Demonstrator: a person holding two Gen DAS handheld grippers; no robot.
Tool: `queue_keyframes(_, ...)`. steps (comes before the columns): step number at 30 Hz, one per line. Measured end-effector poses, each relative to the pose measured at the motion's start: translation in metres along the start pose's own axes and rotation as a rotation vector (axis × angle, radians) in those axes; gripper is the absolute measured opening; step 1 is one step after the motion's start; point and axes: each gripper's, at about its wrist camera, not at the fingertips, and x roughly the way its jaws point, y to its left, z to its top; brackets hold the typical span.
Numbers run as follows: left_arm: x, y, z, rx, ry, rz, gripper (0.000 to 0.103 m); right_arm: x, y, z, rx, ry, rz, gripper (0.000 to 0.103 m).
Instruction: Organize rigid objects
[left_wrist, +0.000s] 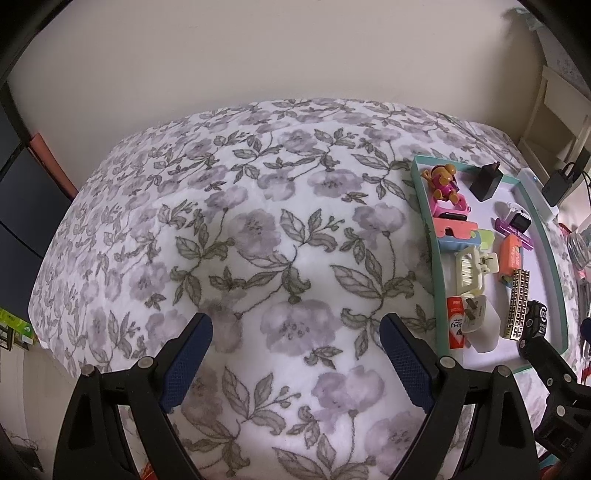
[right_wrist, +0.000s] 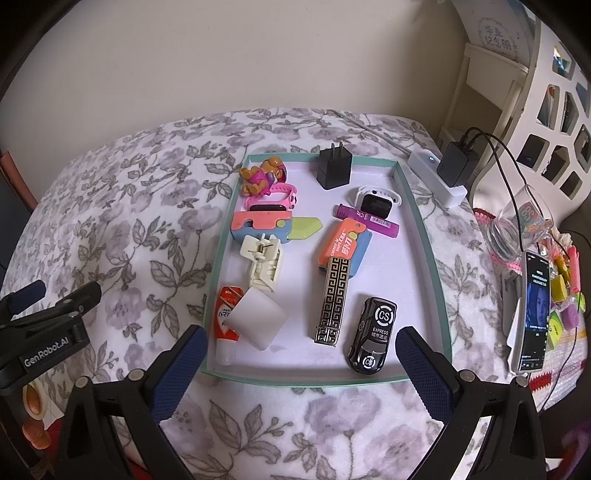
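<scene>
Black toy car (right_wrist: 370, 336) whole in right view, half-hidden left

Both wrist views angled steeply down at the bed, sharing the tray (left_wrist: 436, 251) (right_wrist: 417, 218), right view nearer.

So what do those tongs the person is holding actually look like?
Both look alike. The left tongs and right tongs each have two black plastic arms with silver rivets, tipped with dark blue textured pads. In the right view, the left one's body carries a white "GenRobot.AI" label.
</scene>
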Motion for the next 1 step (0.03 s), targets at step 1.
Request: queue_keyframes(1, 0.0000, -0.0005, 0.0001, 0.002, 0.002, -0.001, 0.092, 0.0000, 0.0000, 0.0001, 0.000, 0.000, 0.000, 0.103)
